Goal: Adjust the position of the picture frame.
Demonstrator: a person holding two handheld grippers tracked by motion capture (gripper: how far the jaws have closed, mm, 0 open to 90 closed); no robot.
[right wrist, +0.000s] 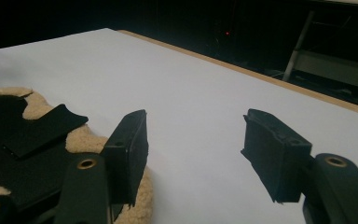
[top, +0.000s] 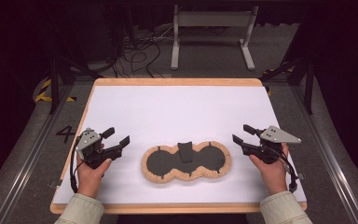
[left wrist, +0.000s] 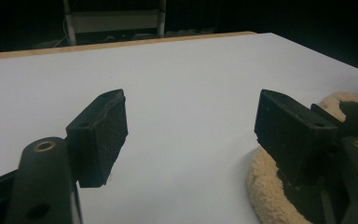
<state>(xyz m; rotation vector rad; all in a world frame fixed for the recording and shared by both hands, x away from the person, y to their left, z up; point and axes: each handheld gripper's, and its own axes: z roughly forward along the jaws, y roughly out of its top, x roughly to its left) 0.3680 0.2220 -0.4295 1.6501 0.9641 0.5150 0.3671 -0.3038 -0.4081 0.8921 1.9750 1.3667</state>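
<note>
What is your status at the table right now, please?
Left claw open, empty, left of the fleece pad. Right claw open, empty, on its right. Pad flat on the white table, untouched. Nothing in the way.

Lab: dark curtained rig, floor cables [top: 137, 56], hazard tape [top: 44, 91], white-topped table [top: 177, 112].

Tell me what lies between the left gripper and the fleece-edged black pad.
Nothing: in the high view, just a bare stretch of white tabletop separates the left gripper from the fleece-edged black pad. The left gripper view shows the same bare surface.
</note>
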